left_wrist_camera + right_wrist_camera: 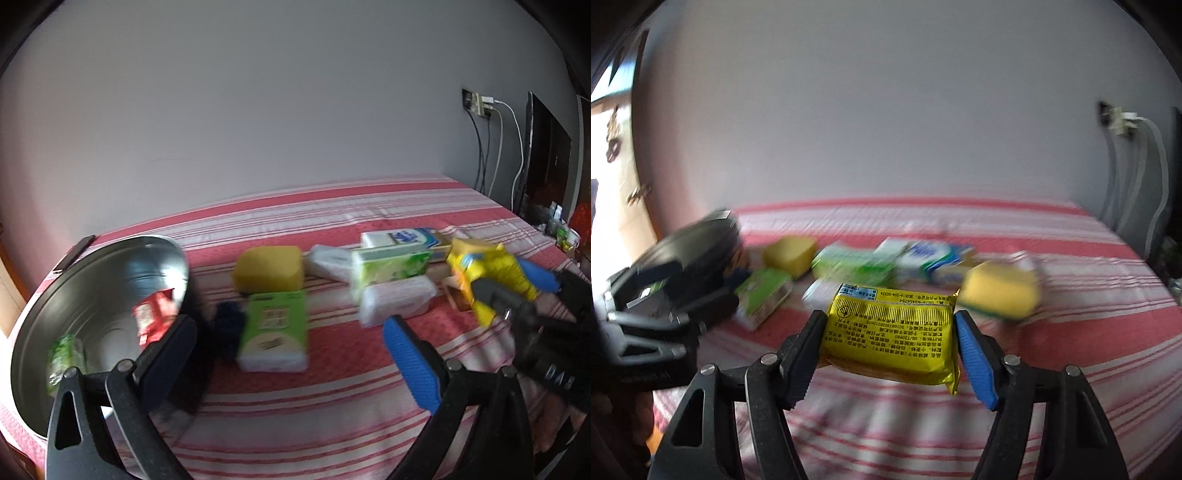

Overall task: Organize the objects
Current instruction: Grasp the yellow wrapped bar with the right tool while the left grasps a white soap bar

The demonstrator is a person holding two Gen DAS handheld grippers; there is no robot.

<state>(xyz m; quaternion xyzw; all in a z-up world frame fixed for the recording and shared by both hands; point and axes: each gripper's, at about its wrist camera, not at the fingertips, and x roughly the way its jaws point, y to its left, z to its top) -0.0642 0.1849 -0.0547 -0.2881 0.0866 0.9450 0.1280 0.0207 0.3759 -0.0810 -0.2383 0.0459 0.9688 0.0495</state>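
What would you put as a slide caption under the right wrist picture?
Right gripper holding a yellow packet between its fingers above a striped cloth strewn with packs and sponges.

One round steel basin with two packets inside: one red, one green. Two yellow sponges. One yellow foil snack packet. Two green tissue packs. About three white packs; blur blocks an exact count.
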